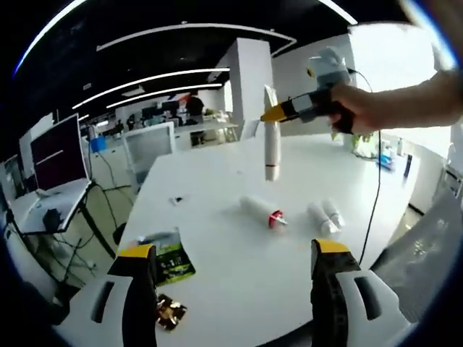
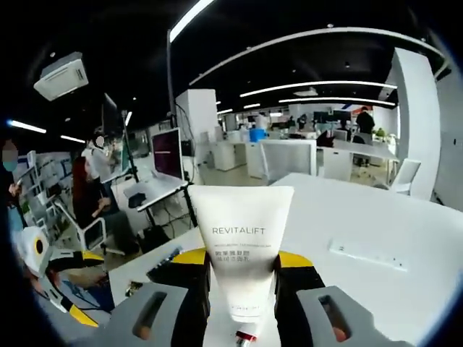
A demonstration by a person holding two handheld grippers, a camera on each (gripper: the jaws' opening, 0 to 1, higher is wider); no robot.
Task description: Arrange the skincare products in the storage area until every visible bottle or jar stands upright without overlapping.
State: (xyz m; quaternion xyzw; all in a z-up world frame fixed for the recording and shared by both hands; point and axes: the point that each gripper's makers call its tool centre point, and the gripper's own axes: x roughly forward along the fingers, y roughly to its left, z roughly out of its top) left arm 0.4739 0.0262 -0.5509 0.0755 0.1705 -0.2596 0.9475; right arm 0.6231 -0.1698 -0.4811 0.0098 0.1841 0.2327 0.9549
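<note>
Right gripper (image 2: 242, 271): seen in the right gripper view with its yellow-tipped jaws pressed against both sides of a white tube, which is pinched between them.
Held tube (image 2: 242, 253): white, printed "REVITALIFT", wide crimped end toward the camera's far side, red-trimmed cap end down between the jaws; in the left gripper view it (image 1: 271, 134) is seen hanging upright in the air above the table, clear of the surface.
Right gripper from the left gripper view (image 1: 278, 112): held by a person's hand (image 1: 365, 105) at upper right, its yellow tip clamped on the tube's upper part.
Left gripper (image 1: 235, 264): jaws spread wide apart at the bottom of the left gripper view, nothing gripped between them, held above the near part of the table.
Table (image 1: 217, 188): white, broad.
Lying tube (image 1: 262, 210): white with a red-ringed cap, on its side near the table's middle, below the hanging tube.
Pair of white bottles (image 1: 325, 217): lying side by side, just right of the lying tube.
Green packet (image 1: 172, 262): flat on the table near the left jaw.
Foil wrapper (image 1: 170, 312): shiny, at the near edge beside the left jaw.
Surroundings: an office with a monitor (image 1: 58, 153) on a side desk and ceiling light strips.
</note>
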